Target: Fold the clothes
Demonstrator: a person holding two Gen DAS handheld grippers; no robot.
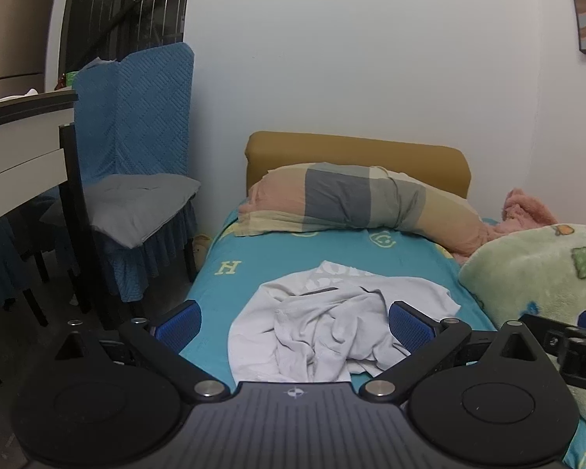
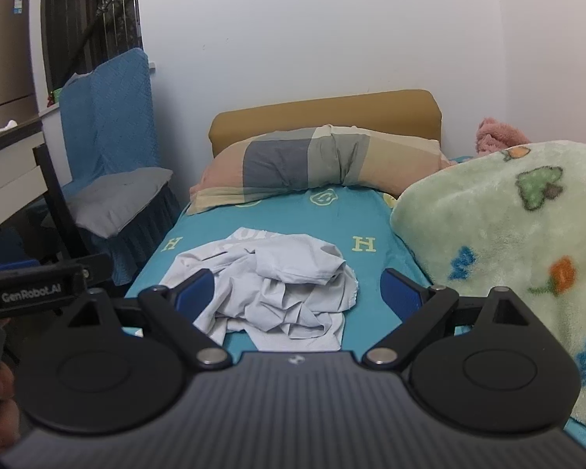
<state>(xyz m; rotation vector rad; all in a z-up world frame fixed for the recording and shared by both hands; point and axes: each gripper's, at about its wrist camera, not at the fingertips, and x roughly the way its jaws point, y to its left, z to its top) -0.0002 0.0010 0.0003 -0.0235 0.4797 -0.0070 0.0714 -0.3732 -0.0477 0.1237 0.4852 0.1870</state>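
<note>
On the bed (image 1: 277,262), a single mattress under a teal fitted sheet printed with letters and smiley faces, the largest thing seen is the green fleece blanket (image 2: 500,234), heaped along the right edge. A long patchwork pillow (image 1: 347,199) is laid across the head edge, against the mustard headboard (image 1: 355,152). A chair in a blue quilted cover (image 1: 136,148) is stood just off the left edge.

The task's thing, a white T-shirt (image 1: 324,324), is found crumpled in the middle of the sheet, nearer the foot edge than the pillow. A grey print shows on a flap at its far side; the layers are bunched and twisted, with no fold line to be read. It is not lying folded.

Judgement on doing the step well: the garment would be better spread flat before any fold is made. An outer edge such as a hem or shoulder seam should be sought rather than the bunched centre, so that one layer only is lifted. Which edge is which cannot be told from here.

Pose: the left gripper (image 1: 295,322) is held low over the foot edge, pointed toward the pillow, its blue pads wide apart and clear of the cloth. The right gripper (image 2: 299,291) is held alongside it, likewise spread and holding nothing, the shirt framed between its fingers.
</note>
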